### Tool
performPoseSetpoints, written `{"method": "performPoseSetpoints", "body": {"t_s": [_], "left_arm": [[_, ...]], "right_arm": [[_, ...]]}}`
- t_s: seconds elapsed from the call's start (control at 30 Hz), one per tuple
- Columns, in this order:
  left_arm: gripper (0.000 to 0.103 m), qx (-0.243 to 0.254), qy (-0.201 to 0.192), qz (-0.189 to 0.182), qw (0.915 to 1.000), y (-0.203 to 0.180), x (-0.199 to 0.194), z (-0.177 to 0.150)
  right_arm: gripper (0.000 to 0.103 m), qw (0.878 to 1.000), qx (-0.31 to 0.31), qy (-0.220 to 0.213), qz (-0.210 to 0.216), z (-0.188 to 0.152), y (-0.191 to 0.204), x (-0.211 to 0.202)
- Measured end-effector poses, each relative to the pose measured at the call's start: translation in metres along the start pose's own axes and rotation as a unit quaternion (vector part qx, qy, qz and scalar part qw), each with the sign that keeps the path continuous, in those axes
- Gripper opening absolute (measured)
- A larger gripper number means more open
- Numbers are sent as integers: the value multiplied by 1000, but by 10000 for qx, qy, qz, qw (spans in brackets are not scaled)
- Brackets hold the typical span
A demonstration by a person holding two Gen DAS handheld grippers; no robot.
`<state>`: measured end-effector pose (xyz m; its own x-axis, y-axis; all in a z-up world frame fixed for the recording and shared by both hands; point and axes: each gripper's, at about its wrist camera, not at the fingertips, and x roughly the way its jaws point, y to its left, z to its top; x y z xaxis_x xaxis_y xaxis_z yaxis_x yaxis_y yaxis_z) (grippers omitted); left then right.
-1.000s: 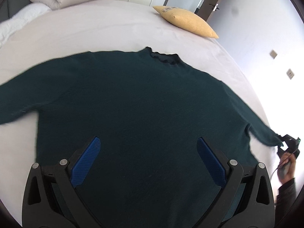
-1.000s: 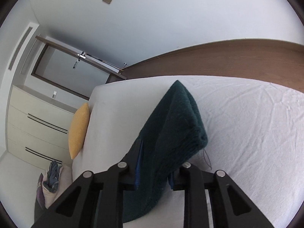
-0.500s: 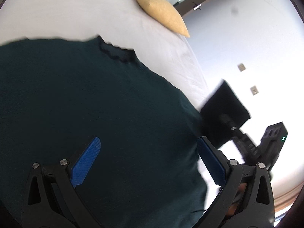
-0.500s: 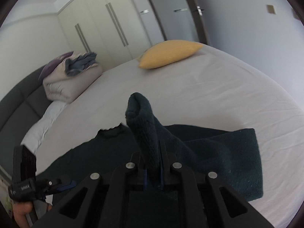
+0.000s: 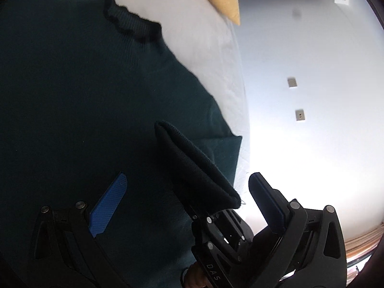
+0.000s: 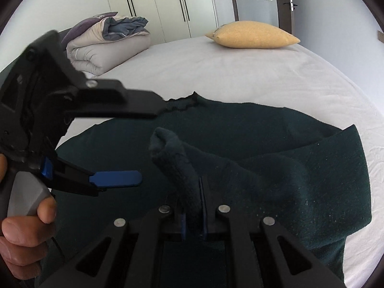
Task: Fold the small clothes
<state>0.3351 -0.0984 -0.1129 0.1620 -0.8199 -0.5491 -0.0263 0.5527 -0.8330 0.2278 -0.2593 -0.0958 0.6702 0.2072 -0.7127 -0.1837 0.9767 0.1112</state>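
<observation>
While the sweater (image 6: 240, 129) lies flat on the bed (image 6: 240, 72), the right claw (image 6: 192, 216) is pinched tight on its sleeve (image 6: 182, 163), w/ the cuff sticking up over the sweater's body. Left claw (image 5: 189, 192) hangs spread wide above the sweater, gripping nothing, just beside the sleeve. Sweater's collar (image 6: 184, 102) points toward the far side of the bed. Beyond the sweater: yellow pillow (image 6: 252, 34) & a folded duvet (image 6: 108, 45).
</observation>
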Motion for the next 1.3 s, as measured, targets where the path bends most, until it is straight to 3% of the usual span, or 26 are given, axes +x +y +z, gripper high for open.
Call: {"method": "performPoseSetpoints", "body": {"t_s": [0.07, 0.13, 0.17, 0.2, 0.23, 0.27, 0.33, 0.43, 0.53, 0.63, 0.7, 0.87, 1.03, 1.17, 1.3], "left_arm": [[97, -191, 153, -87, 9997, 12, 16, 1], [63, -390, 207, -245, 9987, 24, 27, 2], [55, -470, 203, -274, 9983, 29, 31, 4], [41, -512, 195, -284, 9981, 32, 34, 5], [32, -533, 203, -265, 9980, 34, 38, 6], [32, -530, 210, -232, 9981, 38, 42, 5], [25, -448, 220, -250, 9984, 39, 47, 4], [8, -245, 170, -236, 9993, 30, 40, -5], [7, -142, 13, -211, 9997, 14, 14, -20], [7, 46, -266, -158, 9995, 2, -16, -19], [7, 202, -507, -131, 9984, -6, -42, -15], [7, 339, -1078, 27, 9936, -8, -92, 0], [7, -53, -1320, 139, 9911, 33, -116, 4], [7, -349, -1350, 284, 9898, 69, -126, 1], [7, -514, -1286, 414, 9895, 104, -120, 0]], "right_arm": [[16, 9999, 107, 76, 46, -6, -2, 2], [17, 9997, 176, 150, 98, -11, -4, 1], [20, 9994, 239, 193, 131, -14, -7, -1], [25, 9989, 359, 219, 204, -18, -12, -6], [39, 9980, 520, 221, 284, -23, -18, -12], [52, 9968, 700, 177, 355, -28, -24, -19], [63, 9923, 1140, 42, 492, -41, -40, -35], [69, 9765, 2006, -71, 780, -64, -69, -56], [69, 9448, 3036, -82, 1233, -79, -102, -57], [69, 8949, 4095, -155, 1766, -89, -131, -45], [72, 8703, 4511, -265, 1958, -86, -140, -38], [82, 8447, 4863, -503, 2180, -66, -153, -16], [82, 7927, 5456, -851, 2582, -57, -174, 3], [82, 7790, 5615, -1016, 2601, -48, -178, 12], [80, 7840, 5566, -1077, 2528, -48, -175, 11]]}}
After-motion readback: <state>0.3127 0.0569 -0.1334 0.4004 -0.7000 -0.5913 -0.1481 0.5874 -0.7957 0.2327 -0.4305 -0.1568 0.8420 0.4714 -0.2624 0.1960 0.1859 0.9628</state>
